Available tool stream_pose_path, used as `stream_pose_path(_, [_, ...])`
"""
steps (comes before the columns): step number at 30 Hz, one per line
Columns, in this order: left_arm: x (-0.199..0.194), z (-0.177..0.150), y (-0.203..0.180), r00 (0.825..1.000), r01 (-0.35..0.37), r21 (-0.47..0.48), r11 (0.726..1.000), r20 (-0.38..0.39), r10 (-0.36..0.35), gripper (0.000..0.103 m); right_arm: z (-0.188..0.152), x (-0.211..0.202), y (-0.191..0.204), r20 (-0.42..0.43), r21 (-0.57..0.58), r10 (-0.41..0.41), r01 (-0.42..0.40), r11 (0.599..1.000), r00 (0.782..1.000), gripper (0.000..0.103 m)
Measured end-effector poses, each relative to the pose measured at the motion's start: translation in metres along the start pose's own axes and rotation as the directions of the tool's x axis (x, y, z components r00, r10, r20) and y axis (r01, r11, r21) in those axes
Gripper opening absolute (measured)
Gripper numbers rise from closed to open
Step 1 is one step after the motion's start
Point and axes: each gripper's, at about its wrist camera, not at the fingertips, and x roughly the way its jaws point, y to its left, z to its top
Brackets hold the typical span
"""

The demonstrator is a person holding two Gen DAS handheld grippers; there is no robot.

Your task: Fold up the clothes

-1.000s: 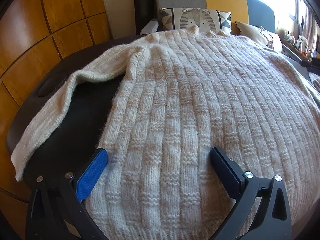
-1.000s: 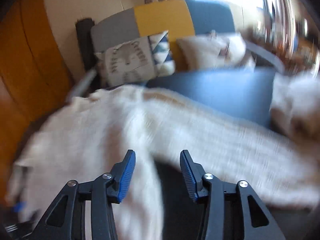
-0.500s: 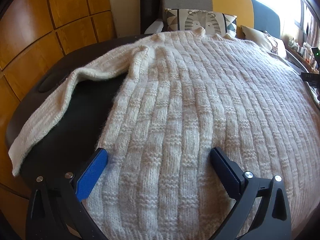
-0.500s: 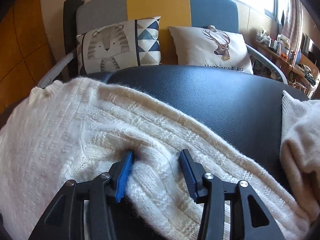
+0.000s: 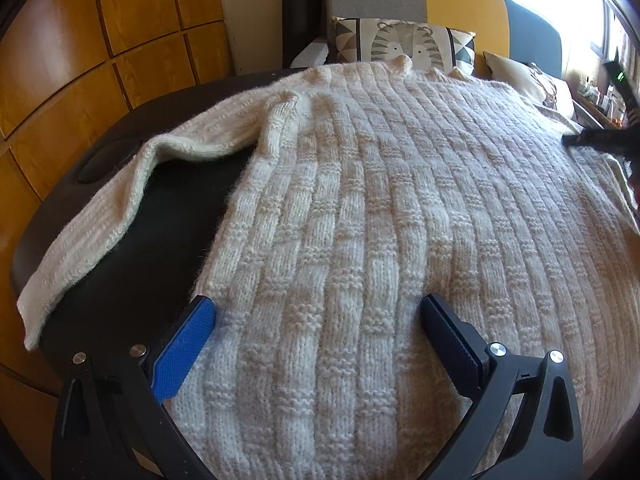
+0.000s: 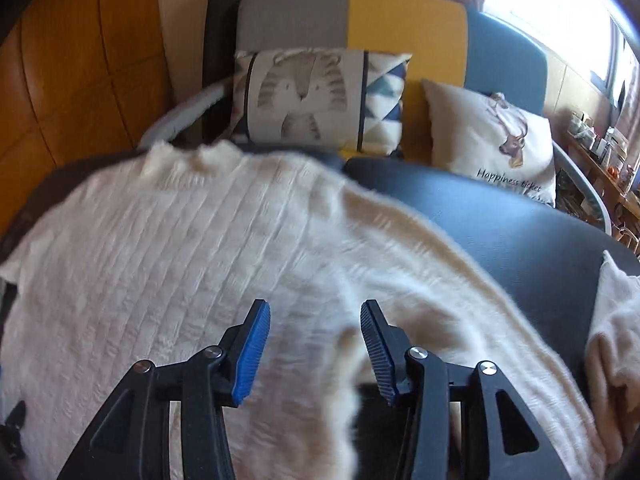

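Barely started: sweater lies spread flat on the dark surface, both sleeves out, no fold made yet. My left fingers spread wide over the hem, gripping nothing. My right fingers half open over the right sleeve, nothing pinched. Sleeves and body all left.

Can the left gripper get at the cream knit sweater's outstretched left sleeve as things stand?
Probably yes. The left gripper stands open over the cream ribbed-knit sweater; the sleeve lies flat and uncovered on the black table, nothing between.
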Motion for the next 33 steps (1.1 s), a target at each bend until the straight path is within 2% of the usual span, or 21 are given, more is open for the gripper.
stream_pose_path(1, [0.000,0.000,0.000,1.000,0.001,0.000,1.000,0.000,-0.001,0.103,-0.005,0.007,-0.001,-0.015,0.008,-0.008,0.008,1.000,1.000,0.048])
stream_pose_path(3, [0.000,0.000,0.000,1.000,0.004,-0.001,1.000,-0.001,-0.004,0.103,-0.014,0.008,-0.006,0.036,0.023,-0.027,0.026,0.999,0.999,0.048])
stream_pose_path(8, [-0.002,0.000,0.007,0.999,0.039,-0.023,0.999,0.012,-0.038,0.103,-0.021,0.004,-0.006,0.063,0.016,-0.083,0.083,0.996,0.995,0.048])
stream_pose_path(11, [-0.012,-0.001,0.020,0.997,0.053,-0.072,0.996,0.060,-0.049,0.103,-0.021,0.003,-0.001,0.075,-0.004,-0.119,0.119,0.993,0.990,0.049])
stream_pose_path(15, [-0.039,-0.005,0.064,0.987,0.025,-0.215,0.976,0.160,0.010,0.103,-0.023,0.004,0.004,0.088,-0.019,-0.160,0.162,0.987,0.983,0.050])
stream_pose_path(18, [-0.040,0.004,0.101,0.981,-0.052,-0.240,0.969,0.168,0.094,0.103,-0.023,0.006,0.007,0.093,-0.028,-0.182,0.185,0.982,0.979,0.051])
stream_pose_path(19, [-0.038,0.009,0.114,0.977,-0.100,-0.240,0.966,0.160,0.141,0.103,-0.023,0.006,0.007,0.095,-0.031,-0.189,0.193,0.981,0.977,0.051])
stream_pose_path(21, [-0.027,0.022,0.145,0.957,-0.236,-0.243,0.941,0.111,0.269,0.103,-0.023,0.007,0.010,0.099,-0.038,-0.203,0.208,0.977,0.974,0.051])
stream_pose_path(23, [-0.006,0.030,0.179,0.944,-0.312,-0.260,0.914,0.022,0.328,0.103,-0.022,0.008,0.011,0.102,-0.044,-0.214,0.219,0.975,0.971,0.052])
stream_pose_path(26, [0.028,0.030,0.224,0.944,-0.329,-0.310,0.892,-0.117,0.308,0.103,-0.023,0.009,0.013,0.106,-0.049,-0.227,0.233,0.971,0.968,0.052])
stream_pose_path(28, [0.034,0.029,0.244,0.964,-0.266,-0.355,0.896,-0.106,0.244,0.103,-0.023,0.009,0.014,0.108,-0.052,-0.234,0.240,0.969,0.966,0.052])
stream_pose_path(33, [0.048,0.046,0.264,0.943,-0.333,-0.221,0.917,-0.083,0.322,0.103,-0.024,0.010,0.015,0.110,-0.050,-0.240,0.247,0.968,0.965,0.052])
